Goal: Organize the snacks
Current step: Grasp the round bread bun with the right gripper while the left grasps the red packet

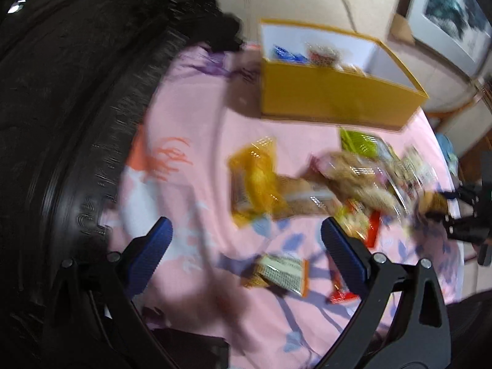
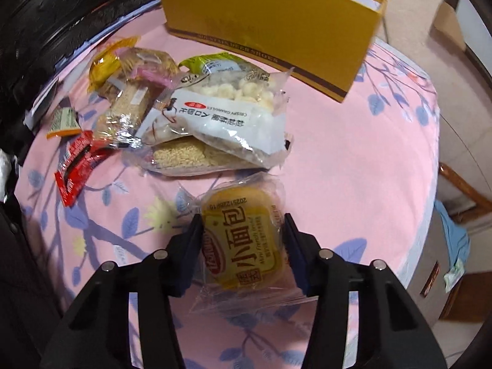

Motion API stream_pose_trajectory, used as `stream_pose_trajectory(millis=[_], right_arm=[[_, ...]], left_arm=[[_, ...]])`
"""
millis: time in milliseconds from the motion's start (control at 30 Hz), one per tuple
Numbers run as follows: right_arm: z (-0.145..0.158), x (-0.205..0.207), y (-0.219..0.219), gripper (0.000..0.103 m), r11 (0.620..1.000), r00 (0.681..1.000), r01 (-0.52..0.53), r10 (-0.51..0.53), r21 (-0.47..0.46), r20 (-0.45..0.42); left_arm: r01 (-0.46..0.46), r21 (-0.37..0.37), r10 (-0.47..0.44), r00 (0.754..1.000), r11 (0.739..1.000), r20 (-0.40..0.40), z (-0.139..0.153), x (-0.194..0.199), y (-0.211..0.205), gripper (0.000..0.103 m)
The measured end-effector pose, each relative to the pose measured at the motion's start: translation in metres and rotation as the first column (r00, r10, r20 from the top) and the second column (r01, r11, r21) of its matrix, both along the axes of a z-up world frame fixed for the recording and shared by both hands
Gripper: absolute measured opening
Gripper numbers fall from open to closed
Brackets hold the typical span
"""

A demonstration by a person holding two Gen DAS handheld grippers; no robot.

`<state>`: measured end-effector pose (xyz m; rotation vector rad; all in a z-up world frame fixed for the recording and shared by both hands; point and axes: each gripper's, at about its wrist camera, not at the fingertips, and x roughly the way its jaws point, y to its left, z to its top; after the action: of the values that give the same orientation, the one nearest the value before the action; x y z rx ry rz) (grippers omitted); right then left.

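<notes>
Both tongs are over the pink cloth [image 2: 353, 153]: right tongs [image 2: 243, 224] squeeze a bread packet [image 2: 243, 240] (yellow label), left tongs [image 1: 246, 236] gape with nothing between.

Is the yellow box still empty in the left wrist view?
No: the yellow box already holds several snack packets, a blue one and a red-patterned one among them.
</notes>
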<state>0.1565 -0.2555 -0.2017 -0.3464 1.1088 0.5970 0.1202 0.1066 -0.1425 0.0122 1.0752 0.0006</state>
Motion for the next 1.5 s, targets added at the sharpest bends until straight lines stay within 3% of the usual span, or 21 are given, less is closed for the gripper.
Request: stream_pose_trajectory(millis=[133,267,367,600,667,733,833,1033,1167,1267,1500], right_arm=[[0.010,-0.016,-0.009,0.052,0.994,0.996,0.091,-0.090,0.066,-0.023],[0.017,-0.029,-0.015,0.052,0.977,0.984,0.176,-0.171,0.118,-0.048],[0.023,-0.038,-0.016,0.052,0.960,0.974,0.226,-0.218,0.165,-0.062],[0.035,-0.051,-0.012,0.052,0.940,0.966,0.259,-0.251,0.221,-0.063],[0.036,-0.052,-0.012,0.052,0.935,0.963,0.268,-0.259,0.231,-0.069],[0.036,-0.052,-0.011,0.052,0.932,0.962,0.273,-0.264,0.236,-0.072],[0.037,-0.053,-0.012,0.052,0.930,0.961,0.276,-0.266,0.241,-0.074],[0.041,-0.053,-0.012,0.052,0.927,0.962,0.275,-0.266,0.256,-0.067],[0.044,-0.054,-0.013,0.052,0.924,0.962,0.273,-0.267,0.267,-0.061],[0.046,-0.054,-0.013,0.052,0.923,0.962,0.271,-0.267,0.272,-0.055],[0.054,-0.051,-0.015,0.052,0.918,0.962,0.270,-0.268,0.289,-0.046]], left_arm=[[0.121,-0.044,-0.124,0.989,0.992,-0.078,-0.021,0.001,-0.038,0.099],[0.221,-0.087,-0.233,0.958,0.971,-0.169,-0.047,0.006,-0.084,0.099],[0.247,-0.107,-0.266,0.933,0.963,-0.241,-0.067,0.010,-0.105,0.099],[0.201,-0.118,-0.229,0.915,0.973,-0.331,-0.093,0.015,-0.120,0.098],[0.187,-0.128,-0.221,0.913,0.974,-0.344,-0.097,0.017,-0.121,0.091],[0.185,-0.138,-0.223,0.906,0.973,-0.360,-0.100,0.017,-0.124,0.075],[0.195,-0.134,-0.232,0.896,0.972,-0.378,-0.106,0.017,-0.131,0.064],[0.160,-0.126,-0.200,0.872,0.979,-0.448,-0.126,0.018,-0.133,0.060],[0.185,-0.091,-0.206,0.873,0.979,-0.443,-0.126,0.017,-0.139,0.059],[0.180,-0.063,-0.189,0.878,0.982,-0.439,-0.126,0.017,-0.145,0.046],[0.179,-0.058,-0.187,0.891,0.982,-0.413,-0.111,0.017,-0.144,0.045]])
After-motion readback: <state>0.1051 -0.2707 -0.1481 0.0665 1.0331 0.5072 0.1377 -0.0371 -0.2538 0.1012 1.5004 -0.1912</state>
